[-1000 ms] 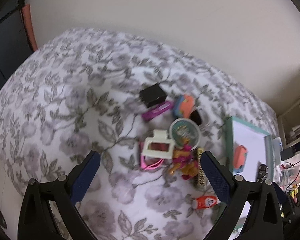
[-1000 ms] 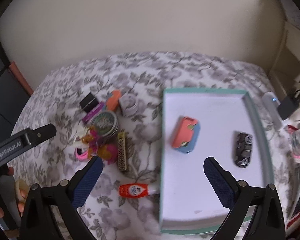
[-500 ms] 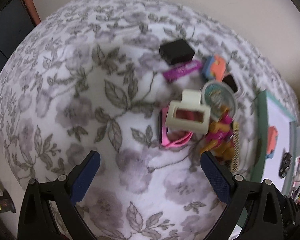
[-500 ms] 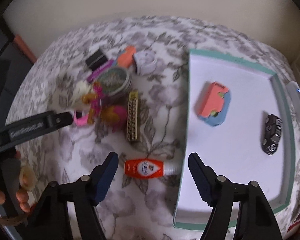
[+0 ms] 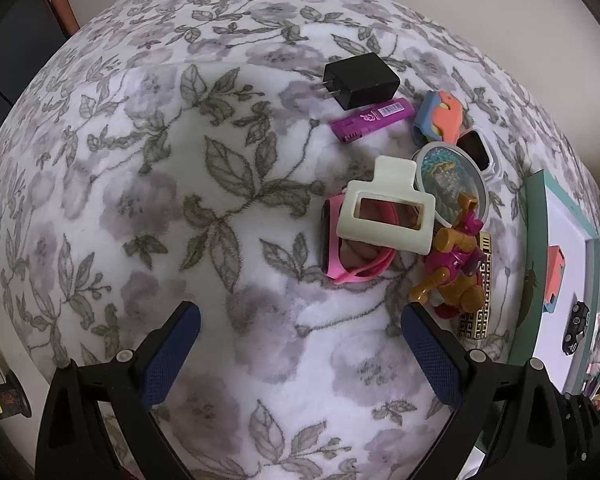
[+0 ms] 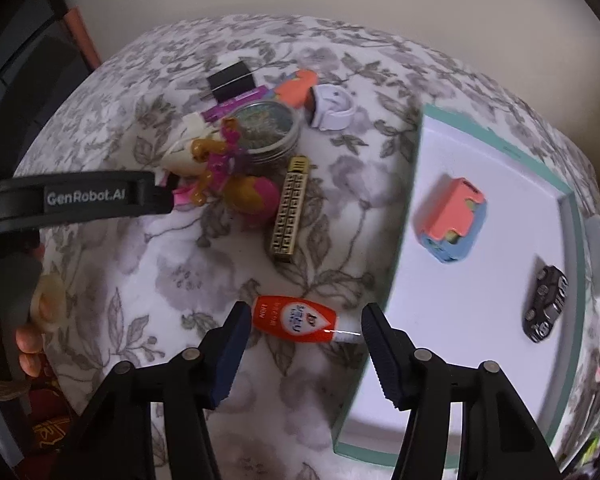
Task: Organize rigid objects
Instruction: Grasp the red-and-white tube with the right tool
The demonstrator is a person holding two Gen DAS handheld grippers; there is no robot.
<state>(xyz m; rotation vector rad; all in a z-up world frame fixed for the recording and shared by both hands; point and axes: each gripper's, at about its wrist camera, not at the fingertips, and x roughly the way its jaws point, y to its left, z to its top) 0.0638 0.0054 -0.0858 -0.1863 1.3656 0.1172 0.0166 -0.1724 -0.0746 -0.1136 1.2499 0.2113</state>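
Blue-padded, the right claw (image 6: 302,342) was closing around the red glue tube (image 6: 294,319) at lower centre, pads not yet pressing. The left claw (image 5: 300,344) hung wide open and empty over the floral bedspread (image 5: 148,184), below the toy pile. At right, the teal tray (image 6: 410,216) held an orange case (image 6: 454,220) and a toy car (image 6: 546,302).

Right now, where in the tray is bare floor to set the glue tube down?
The tray is bare along its near end, below the pink-and-blue case and left of the black toy car. The clutter left of the tray is crowded; the right gripper's fingers are closing around the glue tube.
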